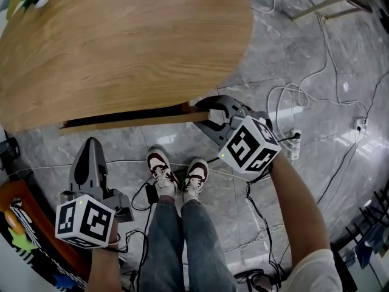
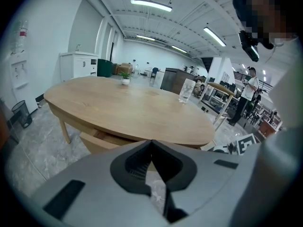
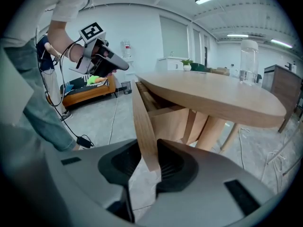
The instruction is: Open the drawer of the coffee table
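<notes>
Clamped with the right tongs [image 3: 150,162] on the right end of the drawer [image 3: 143,126] front, thin wooden panel pinched between both pads. Clenched on nothing at the left tongs [image 2: 152,145], tips meeting, low at 7 o'clock in the head view, well apart from the drawer. Sits pulled slightly out from under the desk [image 1: 121,41] edge, dark gap behind. Runs lengthwise from 9 to 3 o'clock there, facing 6 o'clock toward the shoes [image 1: 176,175].
</notes>
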The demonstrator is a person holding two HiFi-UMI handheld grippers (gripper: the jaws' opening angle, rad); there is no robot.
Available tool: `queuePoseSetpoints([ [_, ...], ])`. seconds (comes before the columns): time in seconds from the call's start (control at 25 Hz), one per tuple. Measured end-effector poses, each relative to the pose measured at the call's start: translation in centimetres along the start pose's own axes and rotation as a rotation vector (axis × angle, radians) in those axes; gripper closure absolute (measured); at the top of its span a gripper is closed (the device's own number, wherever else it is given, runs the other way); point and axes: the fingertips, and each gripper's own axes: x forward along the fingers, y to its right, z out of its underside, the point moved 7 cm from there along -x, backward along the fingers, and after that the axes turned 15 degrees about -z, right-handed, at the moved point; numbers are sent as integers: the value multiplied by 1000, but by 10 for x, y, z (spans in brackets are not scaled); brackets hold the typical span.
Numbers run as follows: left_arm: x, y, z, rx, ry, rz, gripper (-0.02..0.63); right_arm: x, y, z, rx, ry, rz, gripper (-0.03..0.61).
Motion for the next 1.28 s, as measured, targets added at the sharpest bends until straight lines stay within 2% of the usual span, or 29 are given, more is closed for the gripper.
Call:
queuePoseSetpoints([
  [0.44,-9,1,6,-20,-8,-16,620,-1,-11,3,4,-24,-11,477],
  [0.88,-12,-8,10,-33,-7,-12,620,2,-34,6,-4,-57,-69,482],
  [1.08,-11,-13,13,-41,-18,-15,620,2,-37,7,11,-62,-62,480],
  [1.28,-10,-20,14,-47,-20,-21,620,4,-38,7,-21,-94,-65,485],
])
